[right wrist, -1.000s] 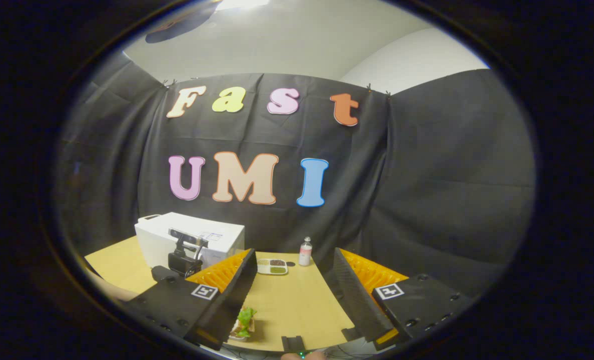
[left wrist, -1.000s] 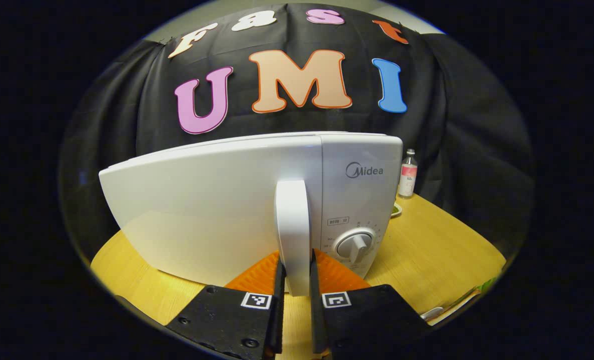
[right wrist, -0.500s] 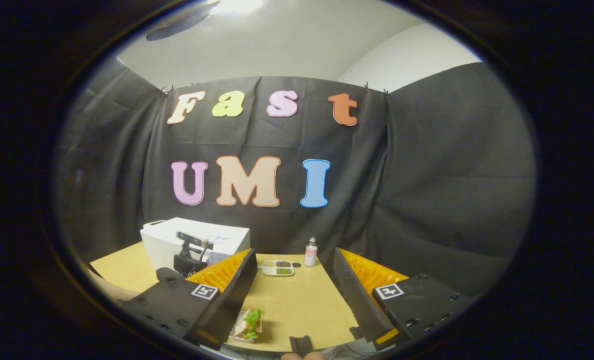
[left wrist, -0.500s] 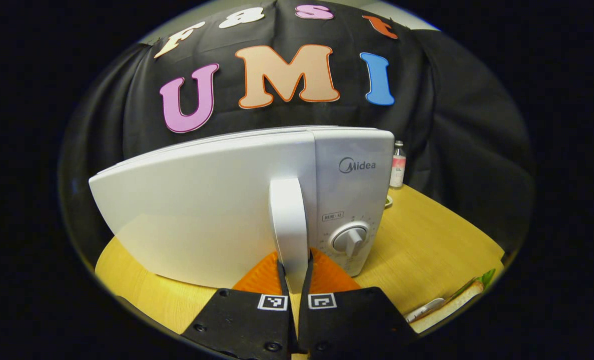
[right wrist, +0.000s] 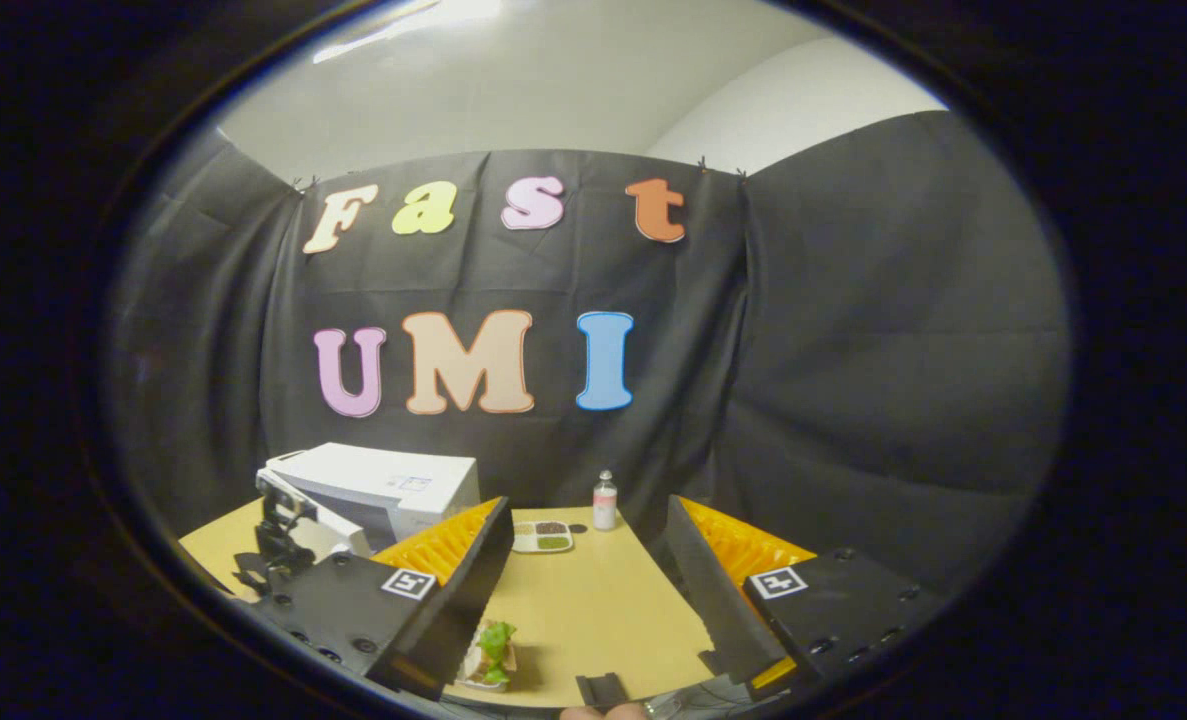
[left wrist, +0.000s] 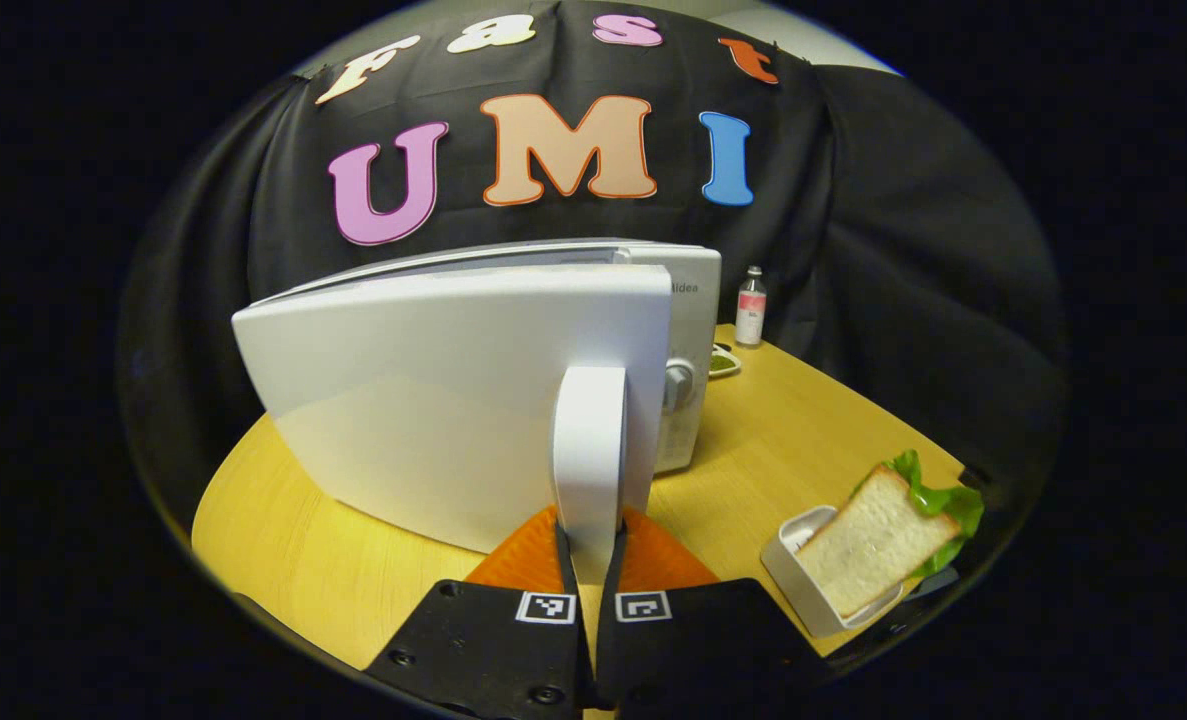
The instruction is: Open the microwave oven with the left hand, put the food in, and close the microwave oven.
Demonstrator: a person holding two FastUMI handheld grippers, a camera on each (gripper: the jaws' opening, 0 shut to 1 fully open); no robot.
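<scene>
The microwave oven (left wrist: 688,300) stands on the wooden table (left wrist: 803,440), its door (left wrist: 453,400) part-way ajar. The left gripper (left wrist: 589,540) is clamped on the door's upright white handle (left wrist: 589,450), so the opening step looks in hand. The sandwich (left wrist: 878,535) waits in its white tray (left wrist: 788,575), near the right. The right gripper (right wrist: 588,560) hovers with fingers apart, empty. Next calls for swinging the door wide, then fetching the sandwich.

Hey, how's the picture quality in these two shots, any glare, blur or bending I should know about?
Left gripper view: sharp; fisheye bows the microwave door into a curve, soft sheen on it, sandwich crisp near the edge. Right gripper view: dimmer, ceiling light glare at top, microwave and bottle small, slightly soft.
</scene>
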